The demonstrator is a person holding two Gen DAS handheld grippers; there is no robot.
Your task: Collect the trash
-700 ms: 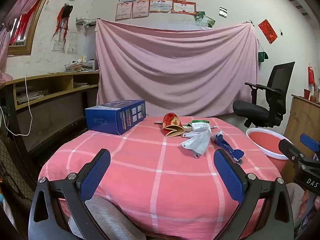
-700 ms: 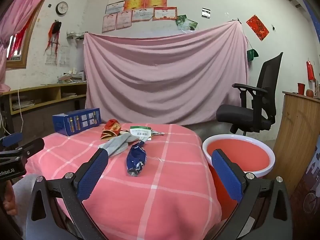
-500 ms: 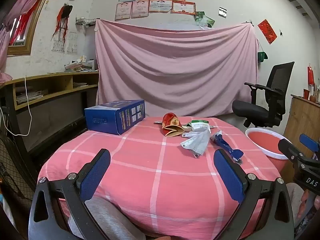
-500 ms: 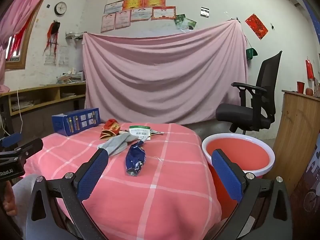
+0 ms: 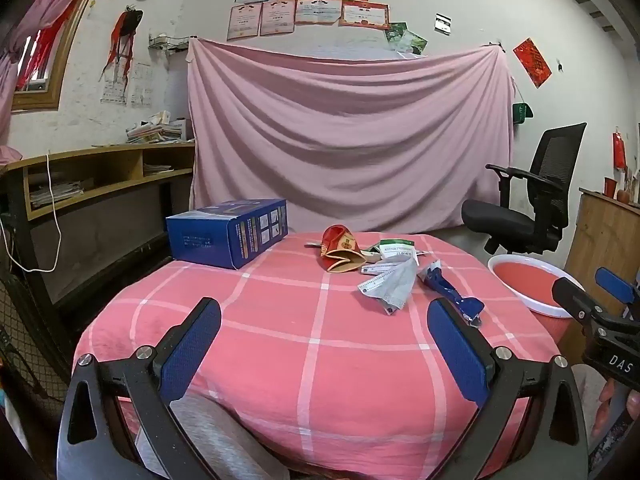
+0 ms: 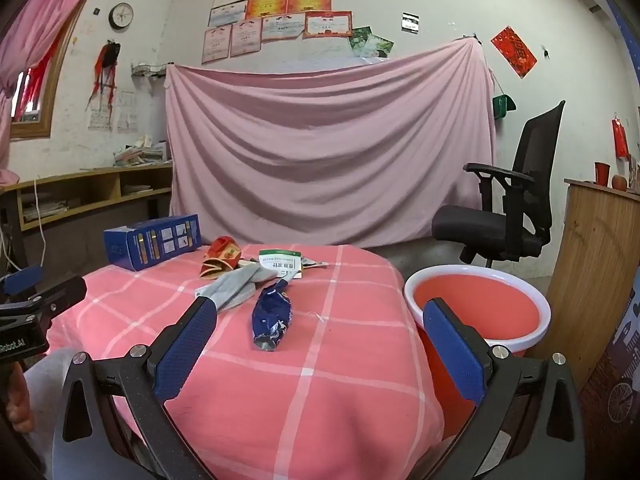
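Right gripper [image 6: 318,354]: jaws spread fully, nothing held or touched; the crumpled blue wrapper [image 6: 271,317] is seen between the fingers, just beyond the tips, at frame centre on the pink checked tablecloth [image 6: 320,400]. Left gripper [image 5: 324,350]: jaws equally wide, empty, only bare cloth between the pads. Farther back, a grey packet [image 6: 236,286], a green-and-white sachet [image 6: 280,264] and a red-and-gold pouch [image 6: 222,258] are clustered, touching or overlapping. The red basin [image 6: 478,308] is found at right of frame, beside the table edge. A blue box [image 5: 228,232] is noted far left.
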